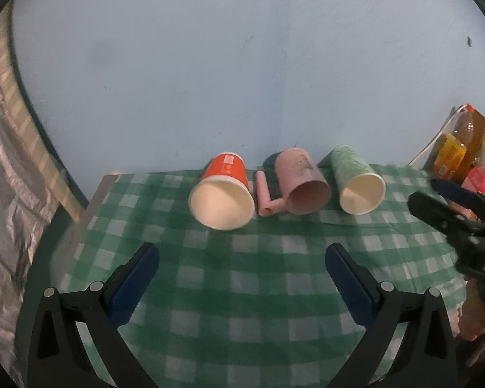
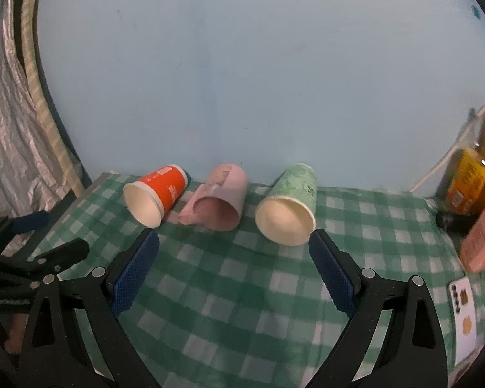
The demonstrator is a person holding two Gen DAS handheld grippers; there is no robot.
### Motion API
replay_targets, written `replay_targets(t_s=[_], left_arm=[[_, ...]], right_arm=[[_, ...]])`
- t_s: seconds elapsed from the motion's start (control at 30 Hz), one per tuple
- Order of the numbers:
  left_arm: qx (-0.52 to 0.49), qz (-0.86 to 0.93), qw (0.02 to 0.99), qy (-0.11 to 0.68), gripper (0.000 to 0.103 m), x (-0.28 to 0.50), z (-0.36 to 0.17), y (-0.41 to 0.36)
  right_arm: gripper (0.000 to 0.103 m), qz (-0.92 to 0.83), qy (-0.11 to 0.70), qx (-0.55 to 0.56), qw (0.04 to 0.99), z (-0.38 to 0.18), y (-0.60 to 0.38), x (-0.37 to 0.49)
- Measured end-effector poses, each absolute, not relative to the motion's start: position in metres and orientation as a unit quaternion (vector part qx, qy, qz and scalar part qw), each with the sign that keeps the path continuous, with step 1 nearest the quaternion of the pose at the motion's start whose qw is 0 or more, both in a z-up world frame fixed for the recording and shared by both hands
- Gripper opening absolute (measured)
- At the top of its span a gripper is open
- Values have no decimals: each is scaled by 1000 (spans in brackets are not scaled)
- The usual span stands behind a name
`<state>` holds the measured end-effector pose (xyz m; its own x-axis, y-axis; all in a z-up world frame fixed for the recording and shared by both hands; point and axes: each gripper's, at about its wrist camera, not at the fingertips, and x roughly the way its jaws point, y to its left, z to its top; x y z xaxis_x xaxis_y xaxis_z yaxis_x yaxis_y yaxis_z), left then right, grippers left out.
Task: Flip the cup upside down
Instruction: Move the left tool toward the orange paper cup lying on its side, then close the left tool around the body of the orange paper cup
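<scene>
Together, both views showed three cups lying on their sides in a row at the far edge of the counter [image 1: 242, 258], near the blue wall [image 1: 242, 64], their mouths turned toward me. My left tool [image 1: 242, 278] was wide open and held nothing; it stood in front of the red cup [image 1: 224, 182], well apart from it. Beside the red cup lay the pink cup [image 1: 302, 184], and only the left view showed clearly its handle [image 1: 265, 195], which pointed toward the red cup. The green cup [image 1: 359, 182] lay at the right end of the row.

My right tool [image 2: 234, 268] was open too and gripped nothing. In its view the green cup [image 2: 291, 208] was the nearest one, and its rim stood just beside the right fingertip [image 2: 320, 242]; I could not tell whether they touched. Only this view showed a white phone [image 2: 465, 317] lying on the checkered cloth [image 2: 226, 307] at the right, below the bottles [image 2: 468, 187].
</scene>
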<state>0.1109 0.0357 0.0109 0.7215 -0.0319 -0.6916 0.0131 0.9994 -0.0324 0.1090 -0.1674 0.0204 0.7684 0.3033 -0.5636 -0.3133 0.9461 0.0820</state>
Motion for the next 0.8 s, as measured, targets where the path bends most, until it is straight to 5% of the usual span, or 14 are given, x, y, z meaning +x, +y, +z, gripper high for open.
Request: replay_targets(t_s=[0.47,0.8], left_arm=[[-15,-8,889,457,103,216,27,52],[-6,22,834,551,103,299,-25,56]], right_arm=[[93,218,412,38,884,38,-142,218],[93,218,525,97,817,-2,-122,300]])
